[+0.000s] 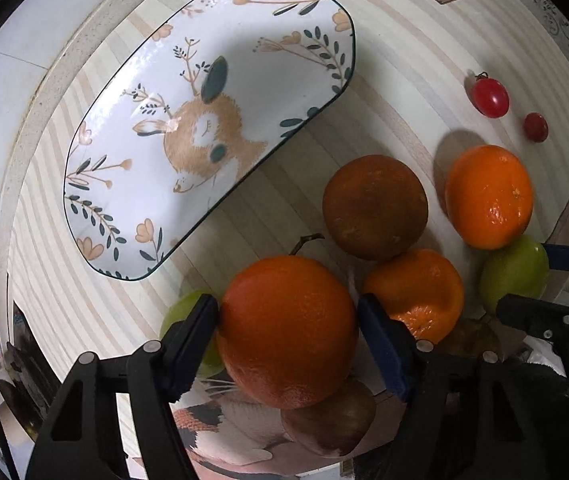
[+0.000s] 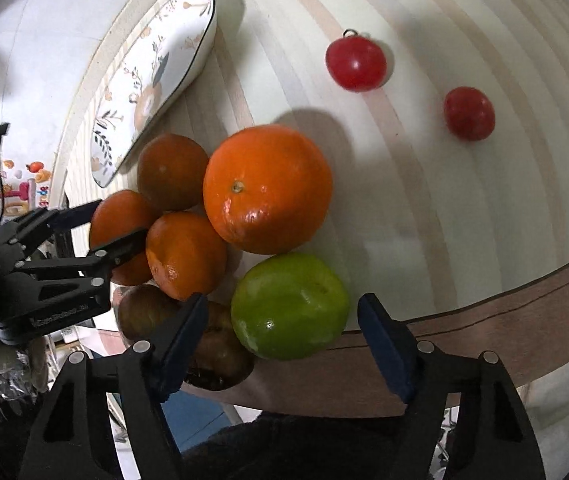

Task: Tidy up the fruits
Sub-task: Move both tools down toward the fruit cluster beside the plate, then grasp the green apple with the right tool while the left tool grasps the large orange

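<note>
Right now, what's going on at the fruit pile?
Both handheld grippers are down at the pile. The left gripper has its jaws on either side of a large orange, pads at its sides. The right gripper straddles a green fruit at the table edge, with gaps showing. The deer plate is empty; two cherry tomatoes sit apart.

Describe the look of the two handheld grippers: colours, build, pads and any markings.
Both match. The left gripper and right gripper are black plastic linkage frames with triangular cut-outs and round silver pivot pins. Each finger ends in a flat dark blue pad. Seen from the right wrist camera, the left gripper's body carries small white lettering, too small to read. No cables or sleeves are clearly visible.
</note>
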Tool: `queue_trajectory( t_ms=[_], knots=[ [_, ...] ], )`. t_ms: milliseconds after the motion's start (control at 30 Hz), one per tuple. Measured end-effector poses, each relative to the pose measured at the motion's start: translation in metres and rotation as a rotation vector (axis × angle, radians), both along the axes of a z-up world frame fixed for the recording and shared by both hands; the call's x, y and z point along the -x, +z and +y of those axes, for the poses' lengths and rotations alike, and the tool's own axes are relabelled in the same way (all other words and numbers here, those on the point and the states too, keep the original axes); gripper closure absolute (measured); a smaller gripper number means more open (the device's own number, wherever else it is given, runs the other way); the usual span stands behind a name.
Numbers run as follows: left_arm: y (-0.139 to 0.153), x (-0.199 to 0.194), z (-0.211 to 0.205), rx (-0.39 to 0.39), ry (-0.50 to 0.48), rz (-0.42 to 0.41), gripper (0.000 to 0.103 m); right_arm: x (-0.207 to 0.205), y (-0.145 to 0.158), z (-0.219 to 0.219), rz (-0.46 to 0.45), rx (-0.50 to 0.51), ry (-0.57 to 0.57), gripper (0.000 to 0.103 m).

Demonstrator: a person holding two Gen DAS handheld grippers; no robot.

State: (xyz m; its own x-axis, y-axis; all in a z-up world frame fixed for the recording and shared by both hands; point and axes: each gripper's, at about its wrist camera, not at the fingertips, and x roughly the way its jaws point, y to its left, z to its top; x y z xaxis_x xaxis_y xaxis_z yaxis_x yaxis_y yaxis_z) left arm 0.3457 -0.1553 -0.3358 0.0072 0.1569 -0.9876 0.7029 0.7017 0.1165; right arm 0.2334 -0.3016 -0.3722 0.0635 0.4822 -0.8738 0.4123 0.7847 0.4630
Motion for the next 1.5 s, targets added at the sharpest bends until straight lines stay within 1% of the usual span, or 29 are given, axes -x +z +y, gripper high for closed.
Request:
queue_trajectory(
  t_ms=[167, 267, 333, 400, 433, 533, 667, 733, 833, 900, 967, 1000, 1033, 1100, 1133, 1167, 1200, 1267, 1367, 1433, 1500],
  knots=[
    [-0.007, -0.014, 0.011, 0.029, 0.042, 0.049, 0.024, -0.002, -0.006, 0.008, 0.01, 0.0, 0.011, 0.024],
    [-0.011, -0.019, 0.019, 0.056, 0.057, 0.083, 0.024, -0.006, -0.007, 0.015, 0.012, 0.022, 0.024, 0.024],
    [-0.012, -0.021, 0.023, 0.065, 0.049, 0.095, 0.024, -0.009, -0.009, 0.018, 0.011, 0.03, 0.028, 0.024],
    [-0.014, -0.022, 0.025, 0.075, 0.049, 0.1, 0.029, -0.011, -0.009, 0.021, 0.011, 0.033, 0.032, 0.024],
    [-0.014, -0.021, 0.025, 0.078, 0.054, 0.101, 0.029, -0.01, -0.009, 0.021, 0.009, 0.037, 0.036, 0.026],
    [-0.016, -0.019, 0.03, 0.077, 0.069, 0.084, 0.031, -0.01, -0.006, 0.024, 0.004, 0.089, 0.054, 0.039],
    [-0.012, -0.013, 0.043, 0.087, 0.116, 0.051, 0.032, -0.005, -0.004, 0.021, -0.013, 0.105, 0.055, 0.039],
    [-0.005, -0.009, 0.047, 0.095, 0.132, 0.041, 0.032, -0.004, -0.002, 0.02, -0.018, 0.122, 0.064, 0.039],
    [-0.002, -0.013, 0.058, 0.107, 0.166, 0.026, 0.033, -0.002, 0.001, 0.02, -0.029, 0.13, 0.07, 0.039],
    [0.003, -0.01, 0.055, 0.113, 0.176, 0.021, 0.033, -0.001, 0.003, 0.018, -0.037, 0.134, 0.073, 0.039],
    [0.003, -0.009, 0.057, 0.121, 0.17, 0.004, 0.032, 0.0, 0.004, 0.016, -0.04, 0.149, 0.082, 0.039],
    [0.008, -0.001, 0.058, 0.131, 0.168, -0.015, 0.032, 0.0, 0.003, 0.016, -0.039, 0.155, 0.086, 0.039],
    [0.006, 0.001, 0.057, 0.133, 0.144, -0.035, 0.031, -0.001, 0.002, 0.016, -0.038, 0.155, 0.092, 0.039],
    [0.032, 0.021, 0.045, 0.134, 0.113, -0.06, 0.029, -0.002, 0.0, 0.017, -0.03, 0.147, 0.092, 0.039],
    [0.031, 0.021, 0.043, 0.129, 0.104, -0.064, 0.029, -0.003, 0.0, 0.017, -0.029, 0.146, 0.094, 0.039],
    [0.033, 0.021, 0.035, 0.101, 0.09, -0.063, 0.027, -0.003, 0.0, 0.017, -0.029, 0.145, 0.096, 0.039],
    [0.028, 0.021, 0.035, 0.091, 0.085, -0.052, 0.026, -0.003, -0.001, 0.019, -0.028, 0.145, 0.096, 0.039],
    [0.024, 0.018, 0.034, 0.1, 0.087, -0.065, 0.026, -0.004, -0.001, 0.019, -0.023, 0.142, 0.092, 0.039],
    [0.025, 0.012, 0.035, 0.108, 0.149, -0.044, 0.028, -0.002, -0.001, 0.018, -0.021, 0.13, 0.079, 0.039],
    [0.023, 0.005, 0.042, 0.132, 0.192, -0.026, 0.029, -0.001, 0.002, 0.017, -0.032, 0.133, 0.072, 0.039],
    [0.028, 0.005, 0.048, 0.144, 0.229, -0.026, 0.029, 0.0, 0.007, 0.016, -0.046, 0.145, 0.071, 0.039]
  ],
)
